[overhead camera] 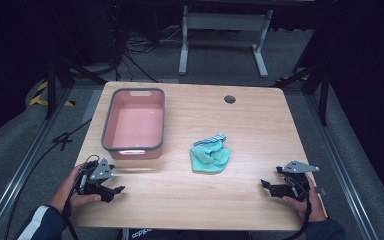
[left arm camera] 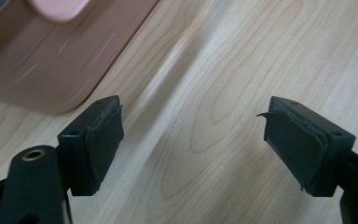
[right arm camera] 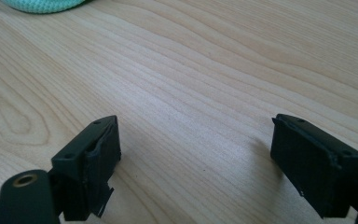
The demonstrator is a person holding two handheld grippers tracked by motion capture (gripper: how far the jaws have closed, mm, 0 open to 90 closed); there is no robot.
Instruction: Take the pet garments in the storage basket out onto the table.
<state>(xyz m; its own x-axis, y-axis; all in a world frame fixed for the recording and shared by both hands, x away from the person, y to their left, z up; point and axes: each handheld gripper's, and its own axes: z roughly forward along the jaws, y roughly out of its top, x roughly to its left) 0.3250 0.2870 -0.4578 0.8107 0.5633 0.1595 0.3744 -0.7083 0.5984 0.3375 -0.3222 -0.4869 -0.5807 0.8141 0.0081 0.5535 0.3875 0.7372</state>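
Left gripper [overhead camera: 119,189] sitting at near left of light wooden tabletop [overhead camera: 260,120], just in front of pink rectangular plastic tub with grey rim [overhead camera: 134,124]; jaws standing spread, nothing between them, bare wood showing in gap.

Right gripper [overhead camera: 263,184] resting low at near right, jaws likewise standing wide apart, gripping nothing.

Crumpled teal cloth with striped edge [overhead camera: 210,154] lying on tabletop between both grippers, right of tub, apart from it, touched by neither gripper. Tub interior looking bare.
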